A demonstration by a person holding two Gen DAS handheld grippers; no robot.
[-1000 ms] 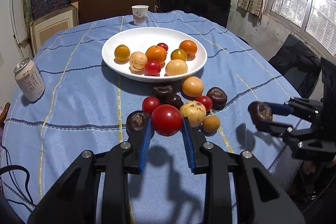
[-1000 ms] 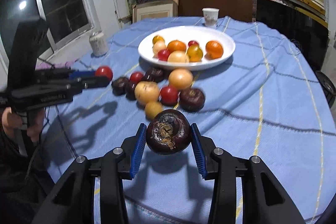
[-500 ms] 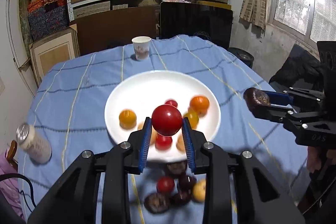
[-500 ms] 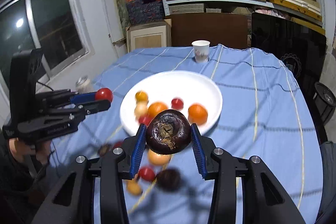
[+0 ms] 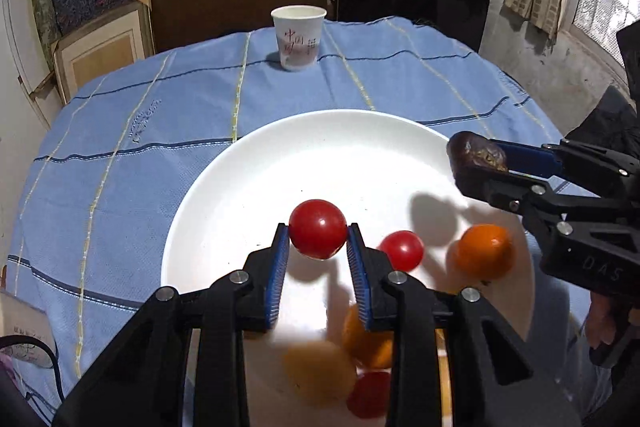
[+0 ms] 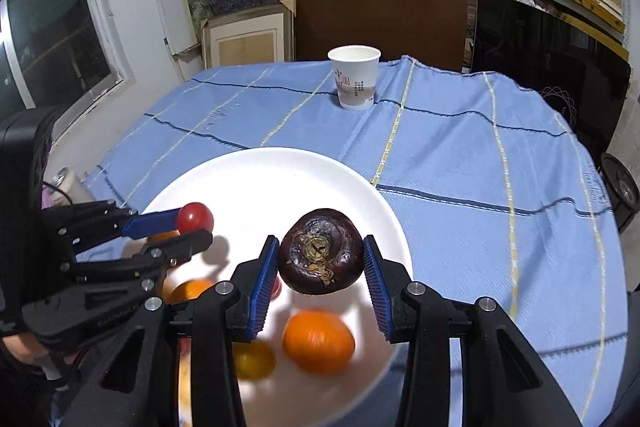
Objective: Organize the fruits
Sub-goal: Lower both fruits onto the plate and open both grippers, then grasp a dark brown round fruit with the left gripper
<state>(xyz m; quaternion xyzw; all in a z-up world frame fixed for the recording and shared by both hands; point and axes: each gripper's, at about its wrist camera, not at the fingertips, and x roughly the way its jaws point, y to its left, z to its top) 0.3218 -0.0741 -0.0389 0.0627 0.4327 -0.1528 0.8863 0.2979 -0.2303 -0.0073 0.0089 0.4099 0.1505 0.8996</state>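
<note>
Hovering over a wide white ceramic plate on a blue striped tablecloth, the left gripper clamps a round red tomato. To its right, the right gripper grips a dark purple, wrinkled round fruit above the plate's right side. Judging by the task, each fruit should be lowered onto bare plate, clear of the orange citrus and small red tomato, before letting go. Fruits nearest the cameras are blurred and partly hidden behind the fingers.
</note>
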